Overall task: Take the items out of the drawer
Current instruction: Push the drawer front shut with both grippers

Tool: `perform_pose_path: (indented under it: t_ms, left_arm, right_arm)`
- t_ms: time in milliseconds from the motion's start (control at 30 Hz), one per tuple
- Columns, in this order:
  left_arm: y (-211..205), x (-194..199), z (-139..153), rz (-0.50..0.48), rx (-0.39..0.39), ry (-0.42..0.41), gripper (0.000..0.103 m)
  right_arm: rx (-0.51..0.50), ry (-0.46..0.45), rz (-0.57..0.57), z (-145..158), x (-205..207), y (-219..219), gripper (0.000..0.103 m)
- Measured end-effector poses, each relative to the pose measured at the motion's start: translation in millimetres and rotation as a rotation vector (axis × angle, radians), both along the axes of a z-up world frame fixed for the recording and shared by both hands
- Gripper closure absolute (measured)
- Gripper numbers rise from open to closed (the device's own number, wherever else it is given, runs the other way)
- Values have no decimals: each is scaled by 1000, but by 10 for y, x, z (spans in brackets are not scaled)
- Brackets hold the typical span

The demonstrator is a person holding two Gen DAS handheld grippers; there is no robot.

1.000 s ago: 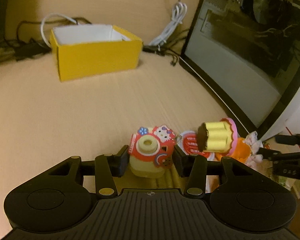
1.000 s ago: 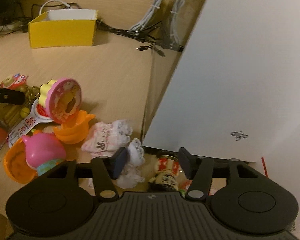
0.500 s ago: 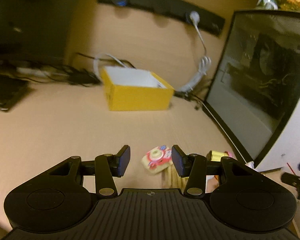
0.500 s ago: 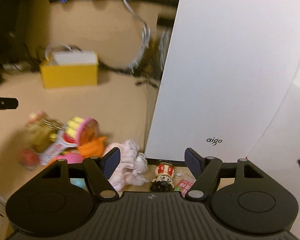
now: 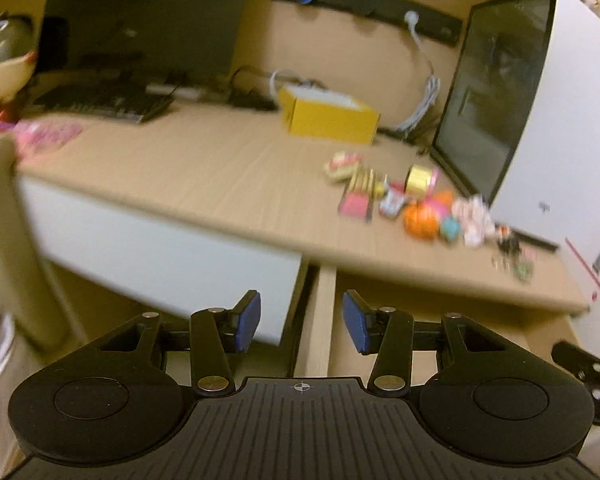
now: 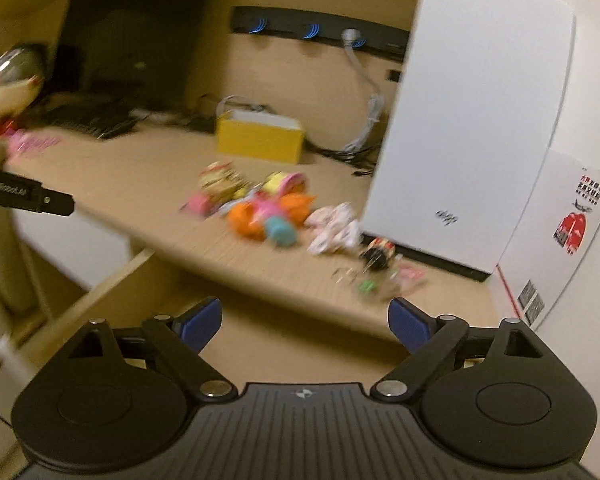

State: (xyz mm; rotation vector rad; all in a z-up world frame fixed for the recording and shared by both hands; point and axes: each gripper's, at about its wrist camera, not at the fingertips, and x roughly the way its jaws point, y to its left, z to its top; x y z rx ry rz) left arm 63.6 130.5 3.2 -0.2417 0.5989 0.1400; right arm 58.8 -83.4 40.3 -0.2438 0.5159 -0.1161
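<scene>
Several small toys lie in a heap on the wooden desk, close to the white computer case; the same toy heap shows in the right wrist view, blurred. My left gripper stands open and empty, off the desk's front edge, over the gap beside a white drawer front. My right gripper is empty and its jaws are opening wide, below the desk edge over a wooden surface that may be the drawer. A small red-and-black figure stands by the case.
A yellow open box sits at the back of the desk among cables. A keyboard and dark monitor are at the left. A chair back rises at the far left. The left gripper's arm crosses the right view's left edge.
Both grippers have pulled back off the desk toward its front. The left let go of the Hello Kitty toy, which lies on the desk. The right gripper's jaws have spread wider.
</scene>
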Motion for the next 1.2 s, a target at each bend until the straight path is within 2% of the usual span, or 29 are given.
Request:
perform_pose_path:
  t_ms: [200,400,500,533,700,800,900,1000,1067,1200]
  left_arm:
    - [-279,-510,-187,7,23,28,53]
    - [-568,-785,-496,-67,32,120,53]
    - [-640,-797,-637,-77,24,172,61]
    - [-648,-788,-669,-80,18,186,61]
    - [-738,-778,-713,-106,27,194,61]
    - [-818,-756,-675,-116,48,193,61]
    - [-877,-755,-671,-132,63,194,61]
    - [-902,-745,-704,-139,66,206,61]
    - [-914,-764,-717,-143,63,211,61]
    - [-958,-788,-731,-153,64,217,61]
  right_arm:
    - [199,48,22,-223,-359,127,11]
    - [262,127,105,-468,-545,295,11]
    - [306,167,131,-602,-642,319,11]
    - [307,183,130,-656,-669,317,11]
    - [183,145,135,-748,-848,359,11]
    - [179,148,125,-749,-930,333,11]
    - [229,195,206,-757,-993,312,11]
    - [213,275,283,-876,-1042,362,11]
    - [177,291,251,-950,-1077,353,11]
    - [232,251,99,-932,-1108,147,11]
